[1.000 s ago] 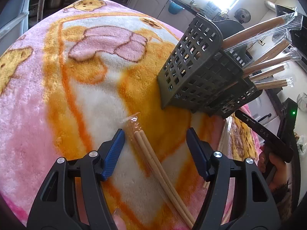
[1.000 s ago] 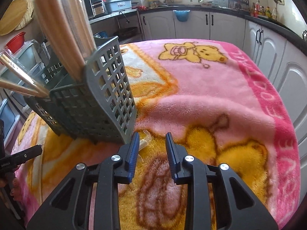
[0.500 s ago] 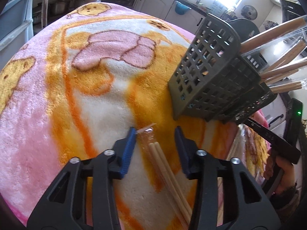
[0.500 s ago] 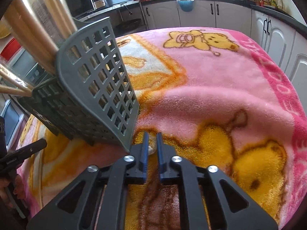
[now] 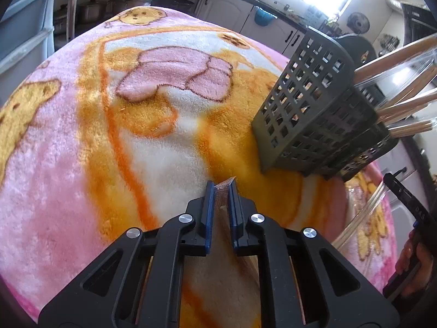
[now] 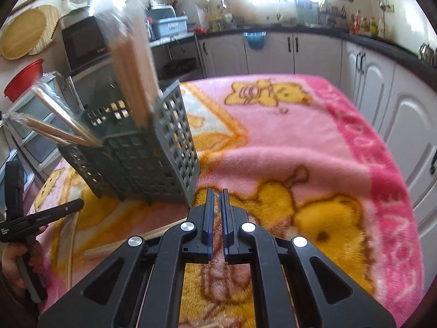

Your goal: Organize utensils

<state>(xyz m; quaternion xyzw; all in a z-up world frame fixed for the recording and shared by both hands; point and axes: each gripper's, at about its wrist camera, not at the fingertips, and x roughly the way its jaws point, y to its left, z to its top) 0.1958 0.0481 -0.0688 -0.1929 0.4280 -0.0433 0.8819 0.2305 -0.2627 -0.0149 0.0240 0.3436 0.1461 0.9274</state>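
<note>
Grey perforated caddy (image 5: 314,114), centre right of left view, on blanket-covered desk (image 5: 82,142); wrapped chopstick pairs (image 6: 131,68) stand bundled inside, handles up, likely sorted so for easy reach.

Left gripper (image 5: 221,191), lower centre: jaws just closed, narrow, pinching crinkled wrapper end of chopstick packet (image 5: 222,188) off blanket.

Right gripper (image 6: 215,199), lower centre: jaws just closed, nearly together, thin clear wrapper (image 6: 216,213) between pads, just beside caddy corner.
</note>
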